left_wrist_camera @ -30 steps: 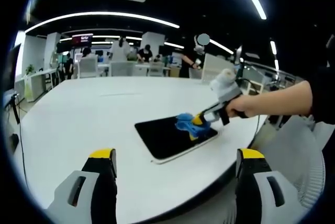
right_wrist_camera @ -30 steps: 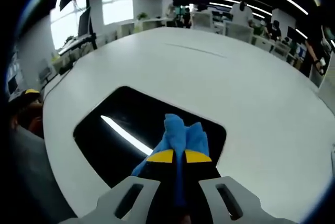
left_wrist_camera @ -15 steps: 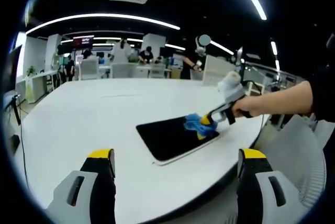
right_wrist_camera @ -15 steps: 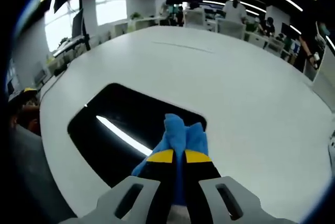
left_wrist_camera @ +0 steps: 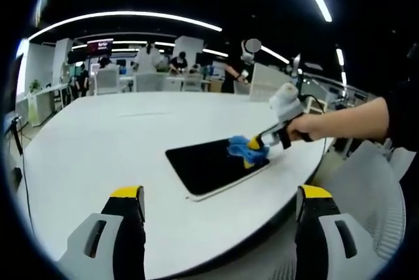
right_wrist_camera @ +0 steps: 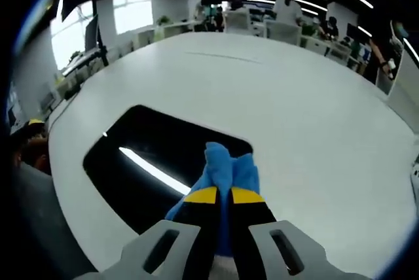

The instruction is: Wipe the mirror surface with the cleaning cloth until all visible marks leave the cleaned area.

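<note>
Mirror (left_wrist_camera: 213, 164) lies flat near the edge of the white worktop (left_wrist_camera: 98, 156), its dark glass reflecting a ceiling light strip. The right claw (right_wrist_camera: 224, 195) is clenched on the blue cleaning cloth (right_wrist_camera: 226, 166), pressing it onto the mirror's corner. The left claw (left_wrist_camera: 221, 196) hangs released above the worktop edge, well apart from the mirror.

— Any writing you can read here?
— None. A wall screen (left_wrist_camera: 100, 45) glows far beyond the white table's (left_wrist_camera: 85, 156) far edge, perhaps with lettering, but it is too small and blurred to make out.
— Labels on the mirror (right_wrist_camera: 141, 162) or cloth (right_wrist_camera: 226, 169)?
— Nothing legible on either.
</note>
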### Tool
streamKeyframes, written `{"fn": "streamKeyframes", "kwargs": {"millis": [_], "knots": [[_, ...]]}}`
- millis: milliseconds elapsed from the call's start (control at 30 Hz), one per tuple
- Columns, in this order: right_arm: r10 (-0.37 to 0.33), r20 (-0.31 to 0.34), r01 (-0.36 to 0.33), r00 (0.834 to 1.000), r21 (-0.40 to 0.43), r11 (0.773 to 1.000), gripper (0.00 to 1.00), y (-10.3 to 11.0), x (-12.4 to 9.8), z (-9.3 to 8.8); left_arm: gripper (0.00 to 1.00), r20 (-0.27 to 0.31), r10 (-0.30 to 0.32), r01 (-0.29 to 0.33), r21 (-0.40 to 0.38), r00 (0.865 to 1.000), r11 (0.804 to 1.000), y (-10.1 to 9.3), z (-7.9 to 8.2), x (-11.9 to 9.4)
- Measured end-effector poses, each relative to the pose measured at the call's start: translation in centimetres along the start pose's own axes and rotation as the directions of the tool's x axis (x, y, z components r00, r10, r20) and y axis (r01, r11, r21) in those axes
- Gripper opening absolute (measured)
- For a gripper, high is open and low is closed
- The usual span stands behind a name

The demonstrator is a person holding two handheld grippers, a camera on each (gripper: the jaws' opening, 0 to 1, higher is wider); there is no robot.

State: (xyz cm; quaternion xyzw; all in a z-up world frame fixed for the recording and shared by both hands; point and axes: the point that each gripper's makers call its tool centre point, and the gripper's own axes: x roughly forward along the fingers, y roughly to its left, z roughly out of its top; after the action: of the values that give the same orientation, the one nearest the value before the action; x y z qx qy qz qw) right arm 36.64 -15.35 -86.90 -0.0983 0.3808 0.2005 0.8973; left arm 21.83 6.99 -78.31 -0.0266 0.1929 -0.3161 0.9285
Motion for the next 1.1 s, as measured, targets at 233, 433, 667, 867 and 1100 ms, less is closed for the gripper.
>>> {"fn": "streamKeyframes", "kwargs": {"millis": [233, 433, 667, 867, 1100], "knots": [[-0.002, 0.01, 0.001, 1.0, 0.02, 1.0, 0.0, 0.1, -0.1, -0.1, 0.96, 0.013, -0.002, 0.002, 0.001, 1.0, 1.0, 0.0, 0.2, 0.0], [0.015, 0.013, -0.016, 1.0, 0.023, 1.0, 0.0, 1.0, -1.0, -1.0, 0.95, 0.023, -0.006, 0.006, 0.001, 1.0, 1.0, -0.1, 0.4, 0.0], [0.031, 0.033, -0.032, 0.999, 0.032, 0.999, 0.0, 1.9, -1.8, -1.8, 0.94, 0.007, -0.007, 0.007, -0.002, 1.0, 1.0, -0.1, 0.2, 0.1], [0.036, 0.029, -0.036, 0.999, -0.028, 0.999, 0.0, 2.7, -2.5, -2.5, 0.94, 0.011, -0.003, 0.003, -0.001, 1.0, 1.0, 0.0, 0.2, 0.0], [0.043, 0.021, -0.043, 0.999, -0.022, 0.999, 0.0, 2.9, -2.6, -2.5, 0.93, 0.013, -0.002, 0.002, -0.004, 1.0, 1.0, 0.0, 0.2, 0.0]]}}
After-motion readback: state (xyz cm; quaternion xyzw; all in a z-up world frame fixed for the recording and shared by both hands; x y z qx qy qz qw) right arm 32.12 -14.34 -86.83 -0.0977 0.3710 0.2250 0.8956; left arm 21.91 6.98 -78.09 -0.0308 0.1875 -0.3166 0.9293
